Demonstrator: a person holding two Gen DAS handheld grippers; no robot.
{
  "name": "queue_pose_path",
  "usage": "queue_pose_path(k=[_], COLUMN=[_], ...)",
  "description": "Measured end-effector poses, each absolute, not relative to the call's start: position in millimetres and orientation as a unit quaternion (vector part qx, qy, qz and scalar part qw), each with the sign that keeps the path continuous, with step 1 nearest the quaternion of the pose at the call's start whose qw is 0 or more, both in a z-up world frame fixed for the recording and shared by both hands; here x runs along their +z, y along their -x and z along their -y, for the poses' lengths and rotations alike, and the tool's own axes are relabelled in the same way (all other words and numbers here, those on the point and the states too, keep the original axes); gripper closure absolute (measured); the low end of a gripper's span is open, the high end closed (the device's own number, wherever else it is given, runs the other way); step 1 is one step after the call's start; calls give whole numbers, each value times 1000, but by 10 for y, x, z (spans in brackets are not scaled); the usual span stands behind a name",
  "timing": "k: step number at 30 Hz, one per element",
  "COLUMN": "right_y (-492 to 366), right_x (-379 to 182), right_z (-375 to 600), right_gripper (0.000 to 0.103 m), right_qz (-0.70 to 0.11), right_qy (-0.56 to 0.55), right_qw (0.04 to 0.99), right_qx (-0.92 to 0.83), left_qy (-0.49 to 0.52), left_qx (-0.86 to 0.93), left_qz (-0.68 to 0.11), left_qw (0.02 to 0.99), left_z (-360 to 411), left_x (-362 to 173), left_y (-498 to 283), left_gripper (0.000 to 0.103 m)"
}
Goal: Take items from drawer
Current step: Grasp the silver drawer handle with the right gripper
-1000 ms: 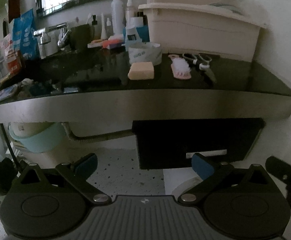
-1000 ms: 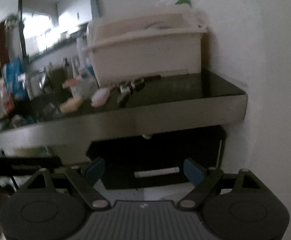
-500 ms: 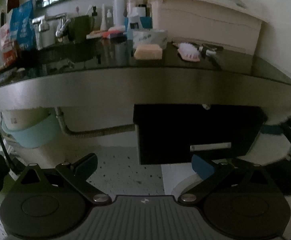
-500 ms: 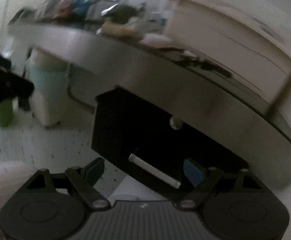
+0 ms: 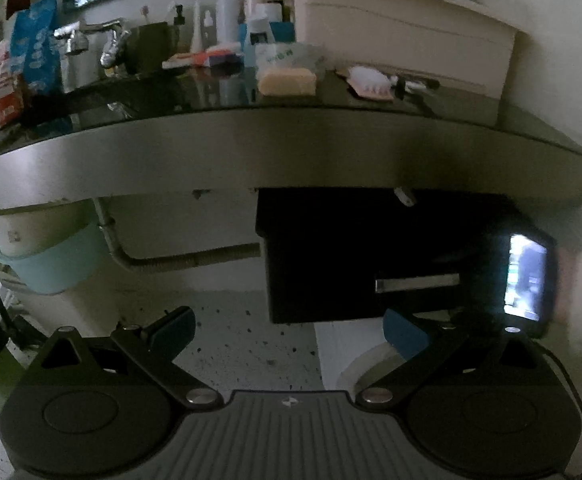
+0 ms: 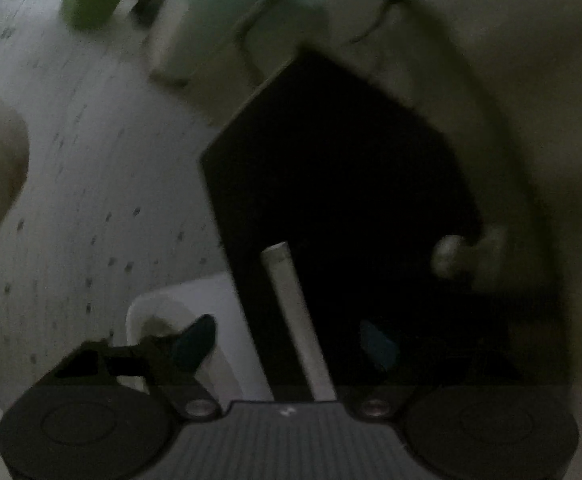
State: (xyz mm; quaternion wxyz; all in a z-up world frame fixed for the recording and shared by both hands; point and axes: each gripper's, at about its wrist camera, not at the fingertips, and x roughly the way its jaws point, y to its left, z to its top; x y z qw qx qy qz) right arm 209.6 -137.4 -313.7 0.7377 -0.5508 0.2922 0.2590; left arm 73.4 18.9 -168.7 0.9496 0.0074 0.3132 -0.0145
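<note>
A black drawer (image 5: 351, 256) hangs shut under the steel counter, with a silver bar handle (image 5: 417, 282). My left gripper (image 5: 289, 326) is open and empty, low in front of the drawer. In the right wrist view the drawer front (image 6: 331, 184) appears rolled sideways, and its handle (image 6: 295, 312) runs between the open fingers of my right gripper (image 6: 287, 344), close to it. The right gripper's back with a lit screen (image 5: 527, 280) shows at the drawer's right side in the left wrist view.
The counter (image 5: 291, 148) holds a soap bar (image 5: 288, 81), a brush (image 5: 371, 80), bottles, a tap (image 5: 91, 36) and a beige bin (image 5: 403, 24). A hose (image 5: 183, 260) and pale blue basin (image 5: 51, 264) sit under the counter. Speckled floor (image 5: 243, 344) lies below.
My right gripper has rolled and closed in on the drawer until the handle lies between its fingers. My left gripper has dropped lower, and the right gripper's screen has come into its view.
</note>
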Motion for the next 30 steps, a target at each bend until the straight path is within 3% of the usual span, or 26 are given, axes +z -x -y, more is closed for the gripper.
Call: queue_pose_path(k=[7,11,13,20,25,30], right_y=[-2202,-2251,-2297,-2484,-2560,-2588], right_x=[-3555,-3638,-3659,-3677,-3732,-3755], right_z=[1345,1336,1321,1314,1323,1314], right_gripper=[34,34,40,45,41,30], right_qz=[-242,-249,-251,-289,-297,-310], right_qy=[659,668,675,648,635,622], right_qw=[667,651,641,636,638,642], right_qx=[251,261,267,305,318,325], left_qy=[-7,-7,-5,7,11,10], left_qx=[-20,-25,-28,-29,-28,-29], left_qz=[-329,-336,-340,-357,-360,-367], left_qw=[944,941,940,934,933,930], left_z=[-176,-155,-151,-147,-132,-117], left_x=[-1816,-1864,-1881,-1925,-1931,-1955], left_y=[-767,-779,-785,-808,-822,-823], left_gripper=[2,2,2,2,2,2])
